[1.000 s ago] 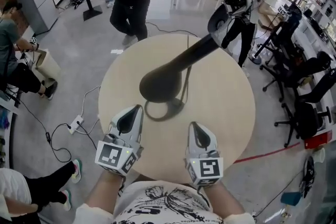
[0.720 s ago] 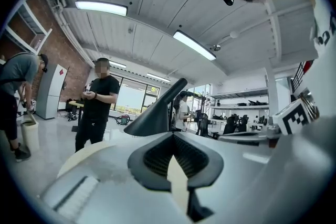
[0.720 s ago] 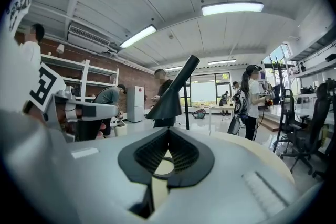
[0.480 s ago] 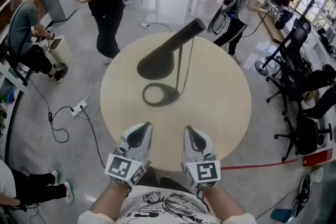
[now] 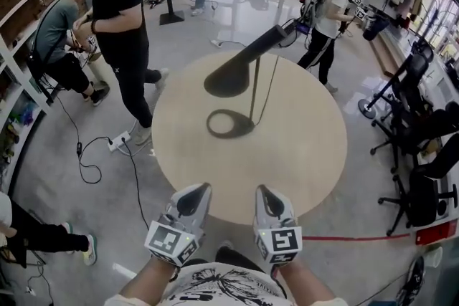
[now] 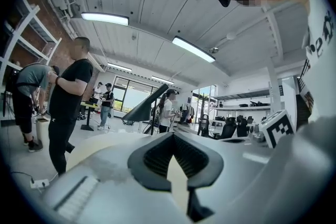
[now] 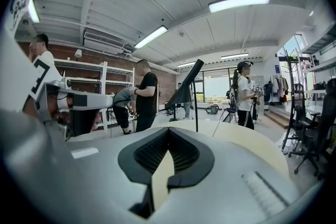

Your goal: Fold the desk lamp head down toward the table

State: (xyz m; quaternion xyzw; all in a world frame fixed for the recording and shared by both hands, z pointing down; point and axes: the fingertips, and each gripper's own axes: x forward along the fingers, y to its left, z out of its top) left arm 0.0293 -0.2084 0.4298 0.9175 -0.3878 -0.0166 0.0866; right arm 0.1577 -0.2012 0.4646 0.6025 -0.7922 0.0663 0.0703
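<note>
Holds left gripper (image 5: 203,188) and right gripper (image 5: 261,188) over near edge of the desk (image 5: 308,154), fingers pressed together on nothing, well apart from desk lamp (image 5: 233,75) upright at far side, head raised.

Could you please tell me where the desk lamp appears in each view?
Head view: desk lamp upper centre, on the round table.
Left gripper view: desk lamp centre-left, far off.
Right gripper view: desk lamp near centre.
Shared landmark: person in black T-shirt, left of it in every view.
</note>
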